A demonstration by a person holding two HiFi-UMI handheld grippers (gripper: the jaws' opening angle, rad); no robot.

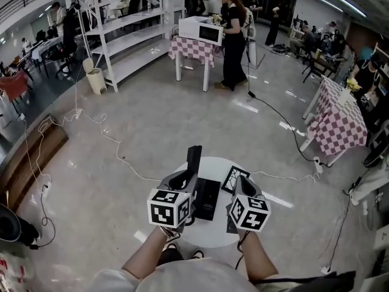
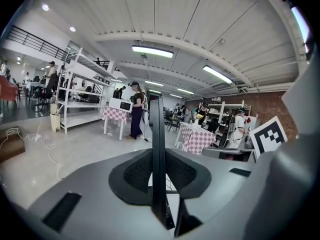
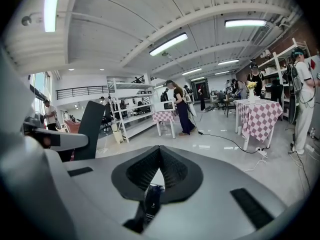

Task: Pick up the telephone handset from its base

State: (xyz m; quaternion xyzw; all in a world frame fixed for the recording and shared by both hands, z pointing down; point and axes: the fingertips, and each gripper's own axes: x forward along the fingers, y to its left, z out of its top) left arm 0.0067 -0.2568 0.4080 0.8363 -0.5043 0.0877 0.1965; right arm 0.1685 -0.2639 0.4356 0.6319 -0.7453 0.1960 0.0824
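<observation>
A black telephone handset stands upright between the pads of my left gripper, which is shut on it above the small round white table. In the left gripper view the handset shows edge-on as a thin black slab gripped between the jaws. The black telephone base lies on the table just below, between the two grippers. My right gripper hovers to the right of the base, its pads meeting at the tip with nothing clamped; a dark shape shows through the gap below them. In the right gripper view the handset rises at the left.
A black-and-white marker card lies on the table by the right gripper. Cables run over the grey floor. Checkered tables stand at the right and the back, where a person stands beside a microwave. White shelves line the back left.
</observation>
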